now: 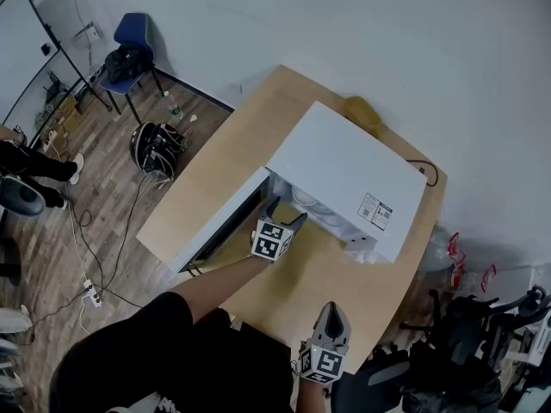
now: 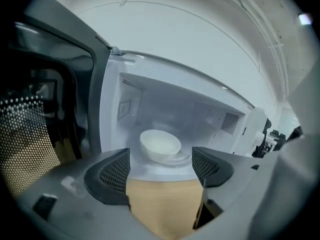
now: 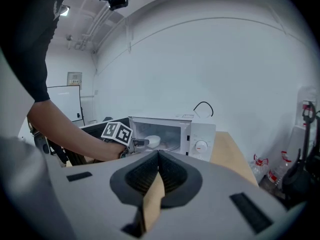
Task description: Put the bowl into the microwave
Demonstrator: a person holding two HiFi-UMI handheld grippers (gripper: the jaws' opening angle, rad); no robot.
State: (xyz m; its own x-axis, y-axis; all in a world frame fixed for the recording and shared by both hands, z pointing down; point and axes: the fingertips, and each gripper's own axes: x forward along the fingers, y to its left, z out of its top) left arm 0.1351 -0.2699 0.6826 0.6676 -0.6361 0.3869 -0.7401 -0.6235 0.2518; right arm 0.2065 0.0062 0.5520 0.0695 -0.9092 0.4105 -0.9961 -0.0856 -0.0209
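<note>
Bowl sits inside the open microwave, task's goal apparently met; left gripper hovers at its mouth, fingers spread and empty, free to draw back, while right gripper idles in front, fingers clenched on nothing.

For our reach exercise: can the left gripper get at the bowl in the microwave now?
Probably yes: the door is open, and nothing stands between the open left gripper and the bowl straight ahead.
</note>
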